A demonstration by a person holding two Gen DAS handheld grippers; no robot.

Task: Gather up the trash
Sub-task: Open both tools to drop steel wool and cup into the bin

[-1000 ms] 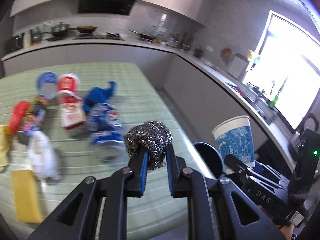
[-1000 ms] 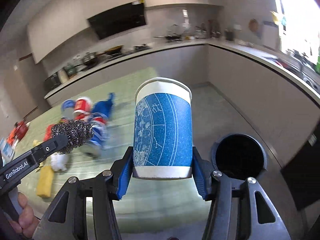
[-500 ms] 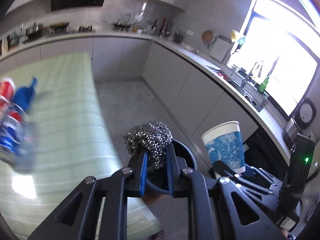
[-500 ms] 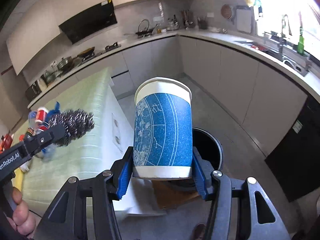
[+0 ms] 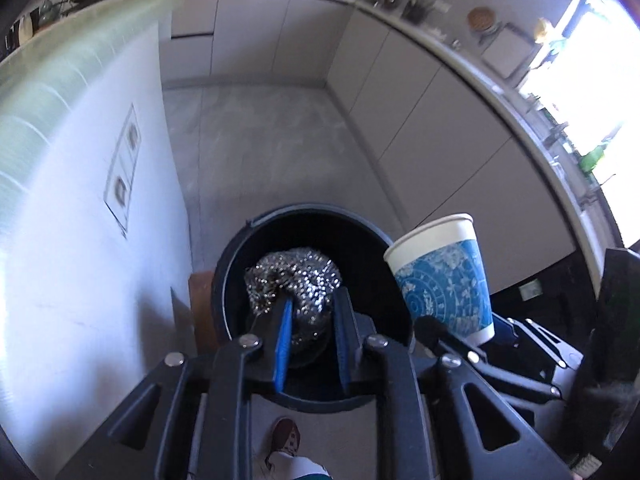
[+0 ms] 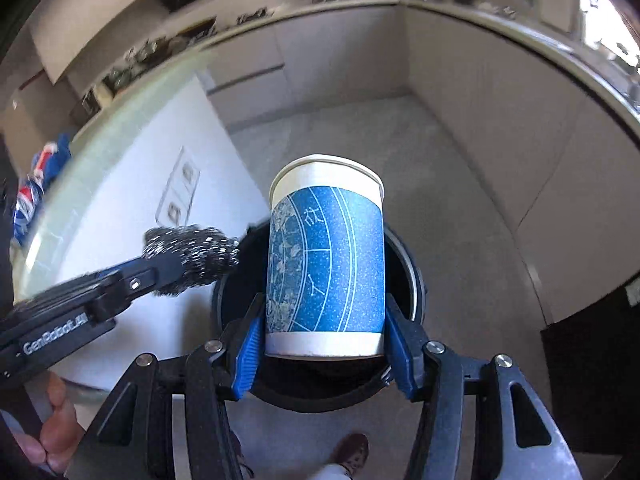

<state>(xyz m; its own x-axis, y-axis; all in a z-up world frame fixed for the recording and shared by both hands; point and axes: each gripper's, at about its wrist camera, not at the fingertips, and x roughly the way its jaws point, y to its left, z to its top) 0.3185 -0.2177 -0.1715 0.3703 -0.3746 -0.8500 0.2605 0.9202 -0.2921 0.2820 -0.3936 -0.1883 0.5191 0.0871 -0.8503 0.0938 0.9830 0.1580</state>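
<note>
Two pieces of trash are held over a dark round bin (image 5: 236,280) that stands on the grey floor (image 5: 272,144). A ball of steel wool (image 5: 294,280) is seen between the blue pads of the left claw (image 5: 311,312), directly above the bin's black opening; the jaws are opening, yet the wool is still touched by both pads. A paper cup (image 6: 326,260) with a blue pattern and a white rim is gripped upright near its base by the right claw (image 6: 324,334), whose jaws are also opening while the cup's sides remain pressed by the pads. In the left wrist view the cup is seen just beside the bin's right edge; in the right wrist view it is seen in front of the bin's mouth, with the steel wool to its left, near but apart. A white-sided surface (image 6: 132,208) with a pale green top is seen just left of the bin, and blurred red and blue cans (image 6: 30,196) lie on it at the far left. Shoes (image 6: 352,454) are visible on the floor below the claws, and fingers (image 6: 56,432) are wrapped around the left claw's handle.
</note>
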